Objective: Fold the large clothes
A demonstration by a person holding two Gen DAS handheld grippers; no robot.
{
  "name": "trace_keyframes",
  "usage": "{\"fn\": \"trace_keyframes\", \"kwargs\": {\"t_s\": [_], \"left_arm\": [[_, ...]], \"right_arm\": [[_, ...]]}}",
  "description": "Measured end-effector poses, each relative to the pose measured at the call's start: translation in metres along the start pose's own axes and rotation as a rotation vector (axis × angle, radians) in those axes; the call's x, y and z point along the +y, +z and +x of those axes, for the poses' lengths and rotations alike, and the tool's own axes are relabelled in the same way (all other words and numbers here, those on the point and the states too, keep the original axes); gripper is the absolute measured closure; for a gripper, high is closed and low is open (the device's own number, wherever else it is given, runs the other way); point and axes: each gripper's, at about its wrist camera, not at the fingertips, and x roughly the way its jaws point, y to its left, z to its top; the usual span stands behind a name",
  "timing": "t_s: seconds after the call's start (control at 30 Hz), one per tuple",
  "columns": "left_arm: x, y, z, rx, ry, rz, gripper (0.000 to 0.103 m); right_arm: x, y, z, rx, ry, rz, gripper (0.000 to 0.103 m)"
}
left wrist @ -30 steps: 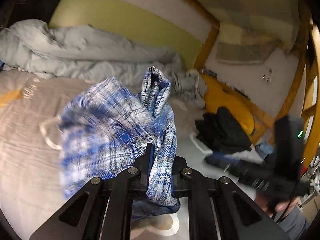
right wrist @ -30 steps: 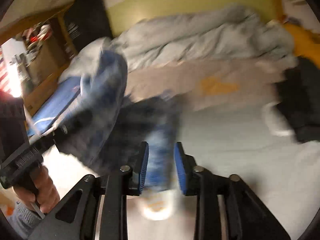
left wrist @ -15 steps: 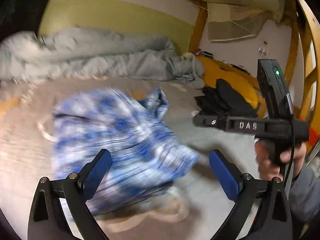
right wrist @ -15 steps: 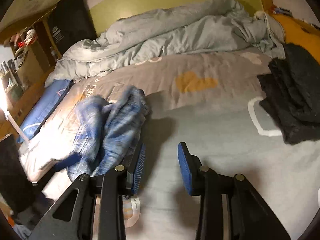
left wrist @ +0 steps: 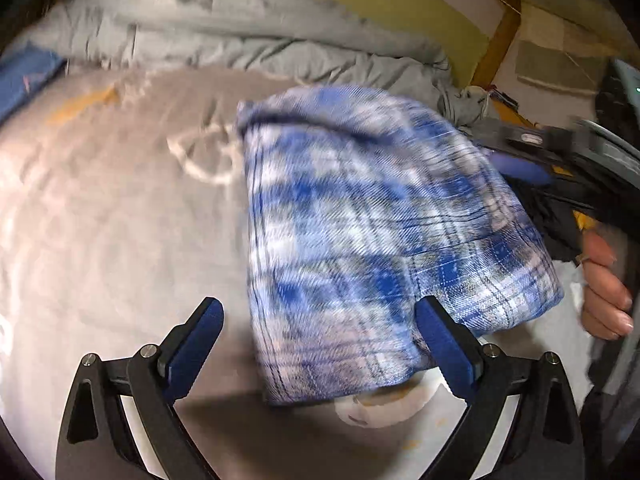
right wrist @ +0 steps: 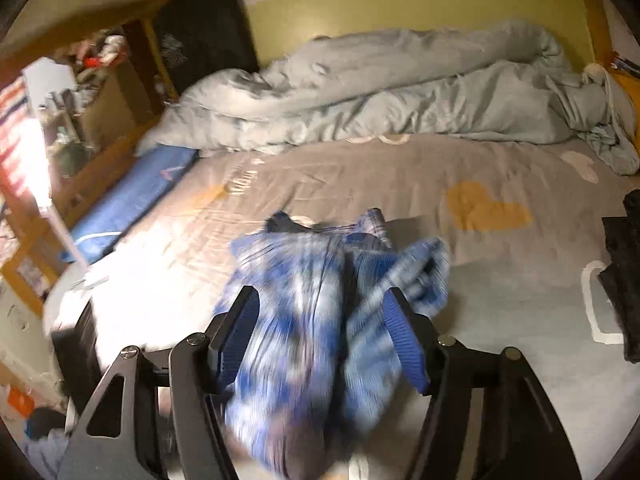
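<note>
Blue-and-white plaid flannel garment [left wrist: 372, 240] is lying bunched on grey bed sheet [left wrist: 120, 240]. Left gripper [left wrist: 318, 344] and right gripper [right wrist: 324, 332] fingers are standing apart, straddling its near edge.

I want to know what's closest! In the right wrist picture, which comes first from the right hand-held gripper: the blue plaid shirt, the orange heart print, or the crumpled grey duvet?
1. Blue plaid shirt, between the fingers.
2. Orange heart print, mid-bed, right.
3. Crumpled grey duvet, along the far wall.

Grey bedsheet [right wrist: 500, 280], rumpled duvet [right wrist: 400, 96], yellow-green wall [right wrist: 420, 4], perhaps wooden shelving [right wrist: 100, 92] left.
</note>
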Motion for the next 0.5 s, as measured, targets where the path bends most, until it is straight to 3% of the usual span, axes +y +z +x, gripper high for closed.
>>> {"fn": "trace_keyframes", "kwargs": {"t_s": [0.1, 0.13, 0.17, 0.2, 0.27, 0.33, 0.5], "left_arm": [[0.008, -0.004, 0.008, 0.015, -0.024, -0.037, 0.005], [0.007, -0.005, 0.01, 0.012, -0.019, -0.027, 0.005], [0.005, -0.007, 0.012, 0.005, -0.007, -0.005, 0.005], [0.004, -0.008, 0.012, -0.002, -0.001, 0.007, 0.005], [0.002, -0.007, 0.012, -0.007, -0.002, 0.013, 0.005], [-0.001, -0.009, 0.011, -0.001, -0.011, 0.026, 0.005], [-0.011, -0.012, 0.011, -0.008, 0.013, 0.077, 0.005]], "right_arm": [[-0.001, 0.005, 0.029, 0.045, -0.043, 0.024, 0.042], [-0.001, 0.005, 0.031, 0.029, -0.02, 0.029, 0.05], [0.001, 0.005, 0.032, 0.017, 0.014, 0.024, 0.095], [0.003, 0.005, 0.028, -0.008, 0.003, 0.007, 0.1], [0.006, 0.004, 0.005, -0.15, -0.059, -0.013, 0.1], [0.001, 0.001, -0.016, -0.21, -0.037, 0.024, 0.1], [-0.008, -0.02, -0.008, -0.17, -0.205, -0.008, 0.1]]}}
